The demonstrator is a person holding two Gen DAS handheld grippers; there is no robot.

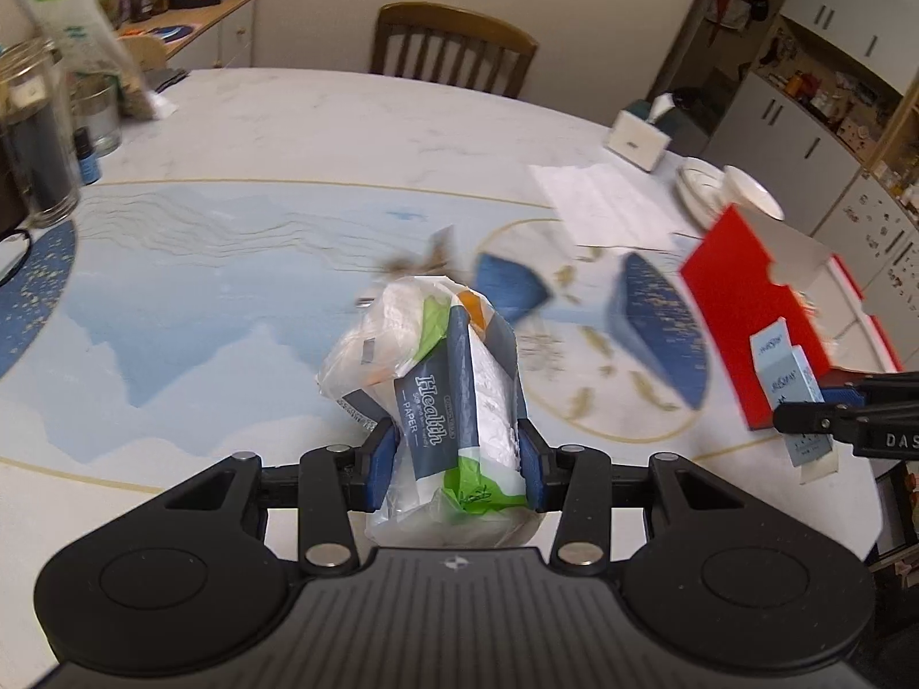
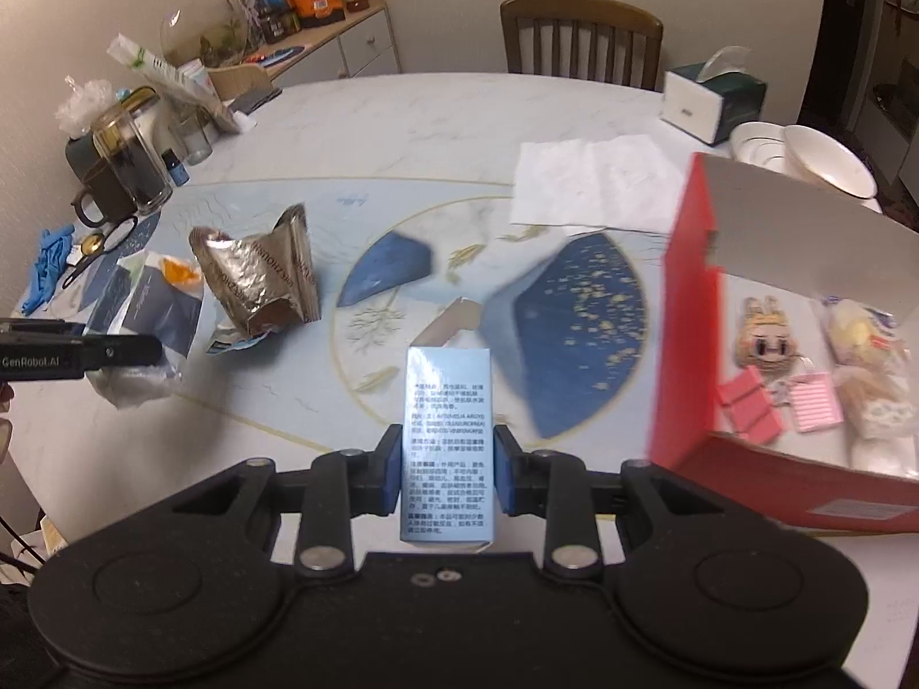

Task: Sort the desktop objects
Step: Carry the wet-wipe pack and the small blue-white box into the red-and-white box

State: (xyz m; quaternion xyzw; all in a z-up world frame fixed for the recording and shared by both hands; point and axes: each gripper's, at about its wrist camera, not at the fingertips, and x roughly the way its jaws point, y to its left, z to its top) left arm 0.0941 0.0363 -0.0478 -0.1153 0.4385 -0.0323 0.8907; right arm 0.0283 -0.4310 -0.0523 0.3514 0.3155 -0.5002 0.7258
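Note:
My left gripper (image 1: 459, 462) is shut on a plastic-wrapped pack of "Health" paper tissues (image 1: 454, 390), held above the table. My right gripper (image 2: 448, 473) is shut on a small light-blue carton (image 2: 448, 402) printed with text. In the left wrist view that carton (image 1: 787, 367) shows at the right edge, in front of the open red box (image 1: 735, 298). The red box (image 2: 683, 344) lies right of the right gripper and holds a plush doll (image 2: 767, 341) and pink cards (image 2: 746, 405). A crumpled foil bag (image 2: 258, 281) lies on the table, left of centre.
On the white and blue round table (image 2: 402, 115) lie a paper napkin (image 2: 591, 181), a tissue box (image 2: 712, 100) and stacked bowls (image 2: 804, 158) at the back right. A glass jar (image 2: 132, 161), a mug and blue gloves (image 2: 49, 264) crowd the left edge. A wooden chair (image 2: 580, 40) stands behind.

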